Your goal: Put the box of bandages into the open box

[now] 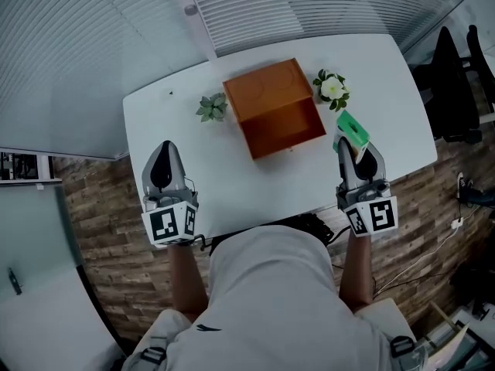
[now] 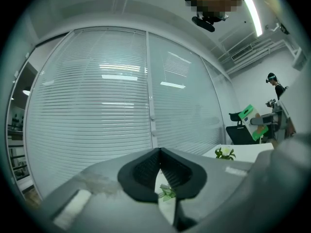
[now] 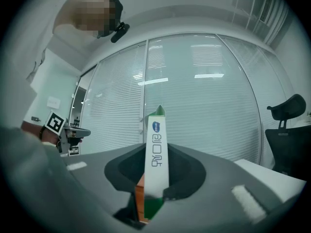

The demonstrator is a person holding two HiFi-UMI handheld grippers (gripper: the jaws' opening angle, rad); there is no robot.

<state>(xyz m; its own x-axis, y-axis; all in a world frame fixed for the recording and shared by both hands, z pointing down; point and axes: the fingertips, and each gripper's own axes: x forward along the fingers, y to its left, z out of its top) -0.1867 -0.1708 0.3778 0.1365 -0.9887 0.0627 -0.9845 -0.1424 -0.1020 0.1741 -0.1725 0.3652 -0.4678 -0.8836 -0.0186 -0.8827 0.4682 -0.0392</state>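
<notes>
White surface (image 1: 387, 107), rounded corners, sits on wood-plank floor (image 1: 100, 230). Small green succulent (image 1: 211, 107) left of centre on the surface. White-flower plant (image 1: 332, 88) right of centre, well apart from the succulent. Black office chair (image 1: 452, 83) off the surface's right edge. Glass wall with closed horizontal blinds (image 1: 93, 37) behind the far side. Loose cables (image 1: 433, 253) on the floor at lower right. Long ceiling light (image 2: 253, 14), lit, seen in the left gripper view.
</notes>
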